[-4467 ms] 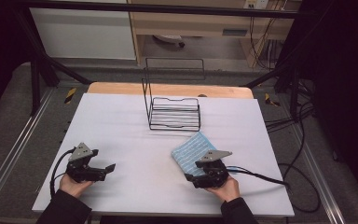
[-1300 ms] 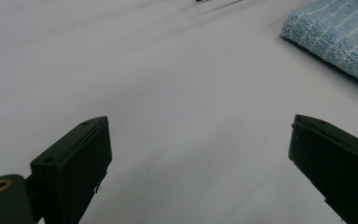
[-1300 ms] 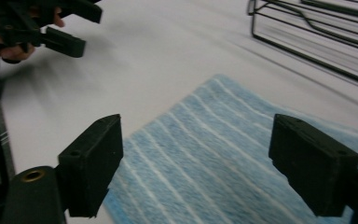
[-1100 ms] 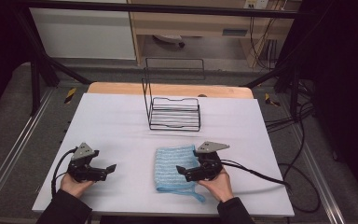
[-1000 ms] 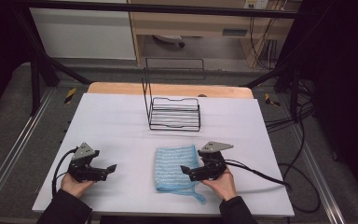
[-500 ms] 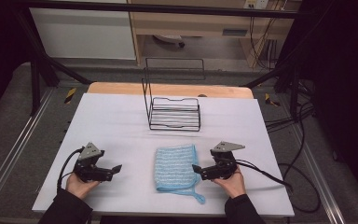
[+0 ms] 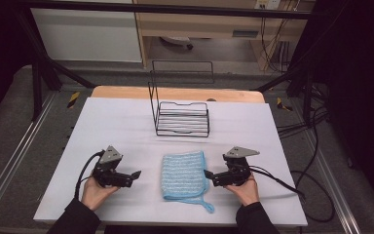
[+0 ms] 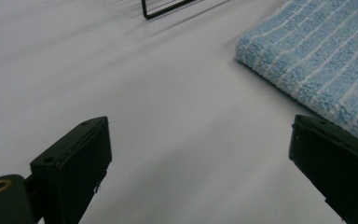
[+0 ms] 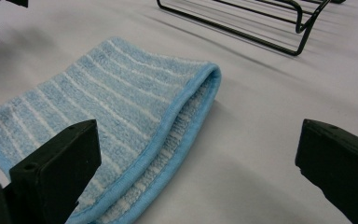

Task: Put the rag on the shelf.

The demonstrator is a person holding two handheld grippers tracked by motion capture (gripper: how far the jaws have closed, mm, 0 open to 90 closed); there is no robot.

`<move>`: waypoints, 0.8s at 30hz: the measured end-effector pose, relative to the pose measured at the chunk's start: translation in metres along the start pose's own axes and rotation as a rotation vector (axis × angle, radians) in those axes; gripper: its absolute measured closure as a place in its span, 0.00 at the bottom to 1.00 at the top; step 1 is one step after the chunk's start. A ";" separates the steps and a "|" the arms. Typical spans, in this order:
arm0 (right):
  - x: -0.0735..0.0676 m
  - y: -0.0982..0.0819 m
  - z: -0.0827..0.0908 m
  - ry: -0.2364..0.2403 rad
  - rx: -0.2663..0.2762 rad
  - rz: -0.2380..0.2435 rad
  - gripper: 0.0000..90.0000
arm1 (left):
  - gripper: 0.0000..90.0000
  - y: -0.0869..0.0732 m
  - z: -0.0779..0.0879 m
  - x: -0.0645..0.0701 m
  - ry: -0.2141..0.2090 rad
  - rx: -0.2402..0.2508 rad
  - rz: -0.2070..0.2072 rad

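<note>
A light-blue striped towel (image 7: 184, 175) lies folded flat on the white table (image 7: 126, 126), with a loose corner strip trailing toward the front edge. My right gripper (image 7: 207, 174) is just right of the towel, open. Its jaws have just been opening, and they press on nothing. In the right gripper view the towel's folded edge (image 9: 177, 116) lies on the table ahead of the wide-apart jaws of the right gripper (image 9: 196, 140). My left gripper (image 7: 136, 174) is a short way left of the towel, also open. In the left gripper view (image 8: 200, 130) the towel (image 8: 317, 60) is ahead at the right.
A black wire rack (image 7: 182, 118) with a tall back frame stands behind the towel near the table's far edge. Cables trail off the right side of the table. Bare white surface lies on both sides of the rack.
The right gripper has let go of the towel and drawn back to the right, leaving it folded at the centre. The left gripper has moved right, toward the towel.
</note>
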State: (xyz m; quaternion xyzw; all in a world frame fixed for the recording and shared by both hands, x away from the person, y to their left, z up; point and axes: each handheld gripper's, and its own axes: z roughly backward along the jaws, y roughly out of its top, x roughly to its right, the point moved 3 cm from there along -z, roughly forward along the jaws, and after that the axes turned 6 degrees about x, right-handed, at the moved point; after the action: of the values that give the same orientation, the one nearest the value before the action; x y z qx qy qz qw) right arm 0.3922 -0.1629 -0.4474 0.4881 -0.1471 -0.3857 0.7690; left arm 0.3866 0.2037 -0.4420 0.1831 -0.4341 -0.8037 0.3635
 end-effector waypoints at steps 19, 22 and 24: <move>0.000 -0.001 0.001 0.000 -0.010 0.005 0.01 | 0.10 0.051 -0.050 0.035 -0.030 -0.015 -0.019; 0.000 -0.001 0.000 0.001 -0.011 0.010 0.01 | 0.14 0.053 -0.059 0.035 -0.028 -0.021 0.001; 0.000 -0.001 0.000 0.002 -0.013 0.009 0.01 | 0.19 0.054 -0.065 0.034 -0.033 -0.022 0.022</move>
State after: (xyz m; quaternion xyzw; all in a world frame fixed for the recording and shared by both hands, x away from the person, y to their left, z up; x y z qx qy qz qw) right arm 0.3917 -0.1631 -0.4485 0.4828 -0.1461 -0.3827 0.7740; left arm 0.4263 0.1227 -0.4328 0.1608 -0.4334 -0.8072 0.3671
